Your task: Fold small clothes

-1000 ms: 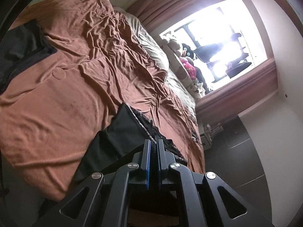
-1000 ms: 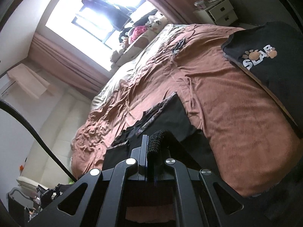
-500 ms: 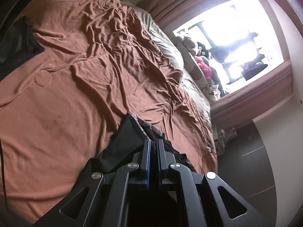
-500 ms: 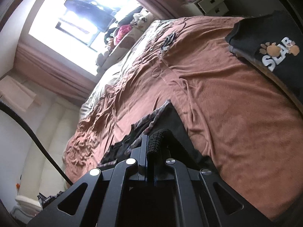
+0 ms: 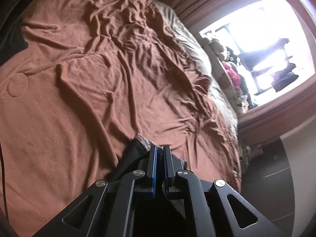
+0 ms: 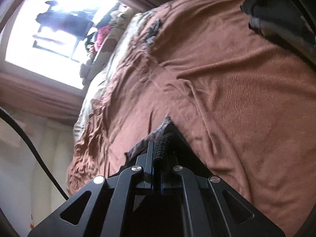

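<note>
A small black garment point(image 5: 132, 156) with a grey patterned band hangs low over the brown bedspread point(image 5: 83, 90). My left gripper point(image 5: 160, 150) is shut on one edge of it; dark knit fabric shows between the blue pads. In the right wrist view the same black garment point(image 6: 178, 148) trails down from my right gripper point(image 6: 158, 145), which is shut on a bunched black edge. Its patterned band point(image 6: 152, 138) sticks out to the left. Most of the garment is hidden under both grippers.
A dark pile of clothes point(image 6: 280, 9) lies at the bed's far right corner, and a dark cloth point(image 5: 11, 39) at its left edge. Stuffed toys point(image 5: 231, 73) line the bright window point(image 5: 262, 45). A black cable point(image 6: 33, 150) hangs at left. Dark floor point(image 5: 276, 164) borders the bed.
Both grippers have moved forward over the bed and lower, carrying the black garment. The printed black shirt has slid out of the right view. Less of the garment shows now.
</note>
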`<action>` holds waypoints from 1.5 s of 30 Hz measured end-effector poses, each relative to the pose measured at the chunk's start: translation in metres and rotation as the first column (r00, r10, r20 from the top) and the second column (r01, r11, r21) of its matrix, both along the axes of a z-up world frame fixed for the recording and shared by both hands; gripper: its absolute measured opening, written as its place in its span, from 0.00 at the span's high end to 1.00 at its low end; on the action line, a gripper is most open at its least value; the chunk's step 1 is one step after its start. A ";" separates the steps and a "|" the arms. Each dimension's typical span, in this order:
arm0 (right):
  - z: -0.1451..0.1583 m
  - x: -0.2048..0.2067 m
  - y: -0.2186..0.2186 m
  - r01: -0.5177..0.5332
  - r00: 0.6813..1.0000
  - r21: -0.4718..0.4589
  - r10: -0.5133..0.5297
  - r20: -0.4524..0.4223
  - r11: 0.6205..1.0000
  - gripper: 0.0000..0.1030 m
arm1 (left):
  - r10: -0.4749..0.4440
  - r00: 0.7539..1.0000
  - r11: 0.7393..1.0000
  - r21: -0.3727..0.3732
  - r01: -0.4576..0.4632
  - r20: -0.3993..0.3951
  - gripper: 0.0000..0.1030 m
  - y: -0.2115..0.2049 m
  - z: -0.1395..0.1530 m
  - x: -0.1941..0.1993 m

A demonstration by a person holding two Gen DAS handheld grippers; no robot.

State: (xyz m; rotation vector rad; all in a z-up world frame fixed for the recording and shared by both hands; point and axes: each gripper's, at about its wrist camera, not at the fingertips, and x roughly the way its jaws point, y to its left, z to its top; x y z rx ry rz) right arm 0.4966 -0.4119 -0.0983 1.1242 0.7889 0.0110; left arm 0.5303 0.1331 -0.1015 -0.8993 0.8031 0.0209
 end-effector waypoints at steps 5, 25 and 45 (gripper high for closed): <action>-0.004 0.026 0.004 -0.006 0.999 -0.015 0.005 -0.042 1.000 1.00 | 0.023 0.999 0.999 0.023 -0.022 -0.042 0.94 0.004 -0.024 0.021; -0.017 0.066 0.017 -0.135 0.990 -0.206 0.125 -0.061 0.969 0.96 | -0.012 0.992 0.993 0.113 0.027 -0.129 0.61 0.009 -0.075 0.065; 0.060 0.038 0.085 -0.369 0.919 -0.569 0.382 -0.103 0.735 0.45 | -0.220 0.951 0.870 0.398 0.292 -0.216 0.32 -0.066 -0.035 0.051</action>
